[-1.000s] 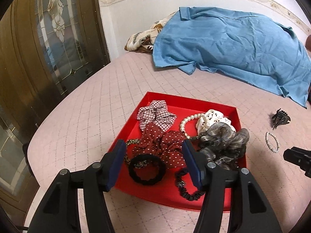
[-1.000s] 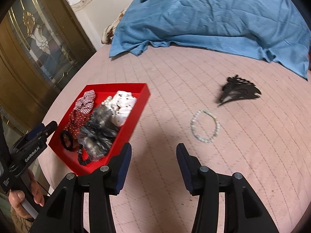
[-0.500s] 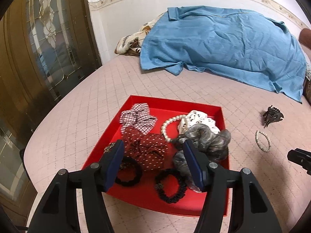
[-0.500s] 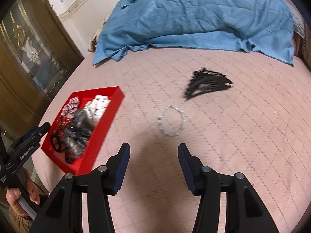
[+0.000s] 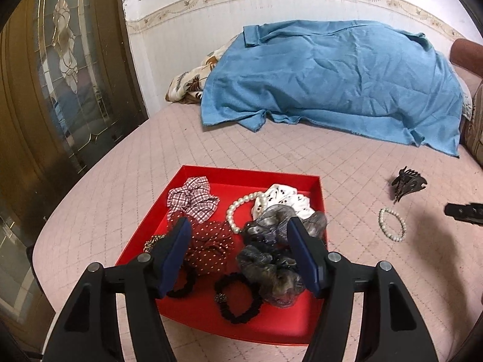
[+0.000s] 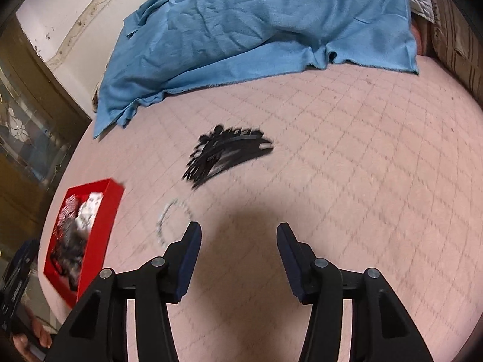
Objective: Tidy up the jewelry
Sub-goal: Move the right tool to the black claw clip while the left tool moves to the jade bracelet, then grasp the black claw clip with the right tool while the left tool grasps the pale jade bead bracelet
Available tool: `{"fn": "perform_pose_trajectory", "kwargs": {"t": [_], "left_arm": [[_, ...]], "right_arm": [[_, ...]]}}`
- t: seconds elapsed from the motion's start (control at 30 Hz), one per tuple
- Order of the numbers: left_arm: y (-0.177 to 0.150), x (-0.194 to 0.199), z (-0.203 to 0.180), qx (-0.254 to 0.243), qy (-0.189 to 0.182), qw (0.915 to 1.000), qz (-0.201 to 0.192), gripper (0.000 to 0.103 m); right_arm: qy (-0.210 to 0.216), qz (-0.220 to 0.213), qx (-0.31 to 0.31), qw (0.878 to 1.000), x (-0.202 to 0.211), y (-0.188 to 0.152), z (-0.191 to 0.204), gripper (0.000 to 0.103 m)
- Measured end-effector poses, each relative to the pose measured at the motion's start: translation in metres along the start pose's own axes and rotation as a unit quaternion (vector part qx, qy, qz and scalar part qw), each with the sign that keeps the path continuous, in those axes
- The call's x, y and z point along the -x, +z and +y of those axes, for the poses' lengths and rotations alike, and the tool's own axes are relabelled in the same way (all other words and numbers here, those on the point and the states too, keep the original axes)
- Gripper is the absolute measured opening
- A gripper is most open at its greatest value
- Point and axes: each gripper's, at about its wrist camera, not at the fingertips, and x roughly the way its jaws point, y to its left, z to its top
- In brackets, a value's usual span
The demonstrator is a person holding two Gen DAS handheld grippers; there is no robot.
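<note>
The left gripper [image 5: 238,253] hangs over the near part of a red tray [image 5: 250,175] that sits on a pink quilted bed [image 5: 332,169]. Its jaws are spread wide and grasp nothing. Inside the tray lie a checked scrunchie [image 5: 193,199] at the far left, a dark red dotted scrunchie [image 5: 211,244] just in front of it, a pearl bracelet [image 5: 238,211] in the middle, a white patterned scrunchie [image 5: 283,199] at the far right, and a grey sheer scrunchie [image 5: 271,259] that overlaps the white one. Two black hair ties rest near the front edge: one [image 5: 238,298] lies in the open, the other [image 5: 184,286] is partly hidden behind the left finger.

The right gripper [image 6: 238,241] hovers above the bare bed, well to the right of the tray [image 6: 99,235], with its jaws also released and empty (this view is blurred by motion). A second pearl bracelet [image 5: 392,224] lies on the bed outside the tray; in the right wrist view it [image 6: 173,223] sits just beyond the gripper's left finger. A black hair claw [image 5: 407,181] lies a little farther on, near the bracelet but apart from it, and shows in the right wrist view [image 6: 229,154] ahead of the gripper. A blue cloth [image 5: 332,81] covers a heap at the far side of the bed, against the wall.
</note>
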Motion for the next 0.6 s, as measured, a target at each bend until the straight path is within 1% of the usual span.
{"fn": "perform_pose_trajectory", "kwargs": {"t": [0.07, 0.2, 0.3, 0.33, 0.4, 0.5, 0.6], "left_arm": [[0.001, 0.000, -0.001, 0.002, -0.003, 1.0000, -0.002, 0.065], [0.003, -0.002, -0.004, 0.002, -0.012, 0.9999, 0.002, 0.065], [0.003, -0.005, -0.007, 0.002, -0.020, 0.9998, 0.006, 0.065], [0.004, -0.006, -0.008, 0.001, -0.022, 0.9997, 0.007, 0.065], [0.004, -0.010, -0.011, -0.003, -0.025, 0.9996, 0.011, 0.065], [0.003, -0.015, -0.016, -0.010, -0.028, 0.9994, 0.016, 0.065], [0.003, -0.016, -0.020, -0.015, -0.030, 0.9993, 0.018, 0.065]], "right_arm": [[-0.005, -0.005, 0.002, 1.000, -0.007, 0.013, -0.003, 0.062], [-0.021, -0.010, 0.025, 0.999, -0.022, 0.045, 0.000, 0.064], [-0.020, -0.015, 0.038, 0.999, -0.034, 0.072, 0.006, 0.069], [-0.016, -0.014, 0.038, 0.999, -0.039, 0.081, 0.006, 0.071], [-0.007, -0.008, 0.033, 0.999, -0.052, 0.094, 0.007, 0.071], [0.009, 0.016, 0.016, 1.000, -0.077, 0.108, 0.000, 0.071], [0.050, 0.048, -0.019, 0.997, -0.090, 0.106, -0.011, 0.070]]}}
